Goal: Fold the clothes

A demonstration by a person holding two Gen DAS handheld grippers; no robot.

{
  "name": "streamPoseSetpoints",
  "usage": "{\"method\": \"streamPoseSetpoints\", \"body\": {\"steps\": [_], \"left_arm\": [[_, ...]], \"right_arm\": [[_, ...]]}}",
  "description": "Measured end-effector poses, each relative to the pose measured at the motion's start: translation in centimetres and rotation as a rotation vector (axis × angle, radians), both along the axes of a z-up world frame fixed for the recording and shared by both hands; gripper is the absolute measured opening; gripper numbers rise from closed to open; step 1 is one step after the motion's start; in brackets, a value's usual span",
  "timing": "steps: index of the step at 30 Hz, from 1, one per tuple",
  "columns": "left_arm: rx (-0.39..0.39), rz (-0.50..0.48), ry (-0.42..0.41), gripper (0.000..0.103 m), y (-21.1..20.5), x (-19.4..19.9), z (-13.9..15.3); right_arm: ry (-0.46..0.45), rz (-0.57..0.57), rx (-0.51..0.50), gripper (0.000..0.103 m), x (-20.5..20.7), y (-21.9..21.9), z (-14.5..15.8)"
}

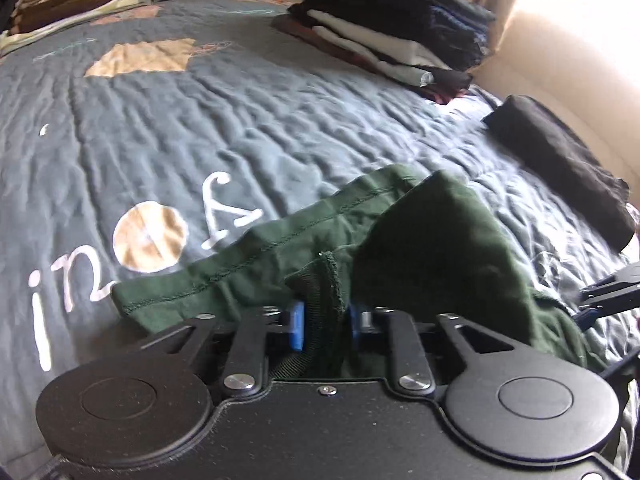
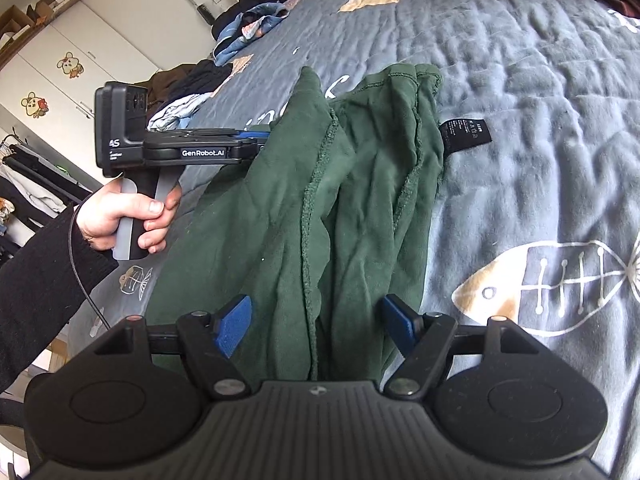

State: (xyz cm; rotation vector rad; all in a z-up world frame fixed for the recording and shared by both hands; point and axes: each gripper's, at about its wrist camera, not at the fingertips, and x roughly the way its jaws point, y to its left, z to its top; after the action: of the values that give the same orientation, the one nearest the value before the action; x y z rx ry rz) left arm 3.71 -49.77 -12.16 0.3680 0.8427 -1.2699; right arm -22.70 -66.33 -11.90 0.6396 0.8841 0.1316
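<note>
Blue-grey quilt (image 2: 540, 128) on the bed, dark green garment (image 2: 360, 208) lying crumpled on it. Left gripper (image 1: 325, 326) pinches its seam; right gripper (image 2: 316, 322) hangs over it, fingers spread.

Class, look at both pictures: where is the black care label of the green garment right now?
In the right wrist view, the black label sticks out from the right edge of the green garment, lying on the grey bedspread above the fish design.

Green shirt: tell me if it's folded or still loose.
Loose, not folded. The green shirt lies crumpled and inside out on the bed, seams and label showing, one bunch pinched in the left gripper.
</note>
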Motion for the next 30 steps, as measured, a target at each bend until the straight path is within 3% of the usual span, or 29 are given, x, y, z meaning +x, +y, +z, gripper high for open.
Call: {"method": "streamPoseSetpoints", "body": {"steps": [4,7,11,13,15,19,24,26,30], "left_arm": [[-0.163,0.078,-0.036,0.013,2.1,1.4,2.9],[-0.199,0.122,-0.062,0.013,2.8,2.7,3.9],[-0.068,0.099,-0.142,0.019,0.3,2.4,1.9],[0.018,0.098,-0.189,0.040,-0.8,1.9,0.8],[0.105,0.102,-0.215,0.046,-1.5,1.4,0.0],[0.023,0.133,-0.203,0.061,1.5,1.6,3.2],[-0.074,0.207,-0.089,0.066,7.0,0.5,6.4],[-0.102,0.192,-0.043,0.067,8.2,-1.7,6.6],[-0.195,0.131,0.166,0.068,8.9,-5.6,5.3]], "right_arm": [[0.004,0.000,0.001,0.072,-0.3,-0.2,-0.1],[0.013,-0.006,-0.008,0.072,-0.4,-0.2,-0.2],[0.037,-0.005,-0.033,0.072,0.0,0.1,-0.4],[0.050,0.004,-0.051,0.072,0.0,0.4,-0.5],[0.058,0.024,-0.060,0.072,-0.1,0.5,-0.5],[0.090,0.059,-0.080,0.073,-0.7,0.5,-0.8],[0.051,0.045,-0.066,0.074,-1.6,-0.1,0.6],[0.023,0.032,-0.054,0.074,-2.0,-0.3,1.4],[-0.062,0.008,-0.019,0.074,-2.7,-0.7,3.3]]}}
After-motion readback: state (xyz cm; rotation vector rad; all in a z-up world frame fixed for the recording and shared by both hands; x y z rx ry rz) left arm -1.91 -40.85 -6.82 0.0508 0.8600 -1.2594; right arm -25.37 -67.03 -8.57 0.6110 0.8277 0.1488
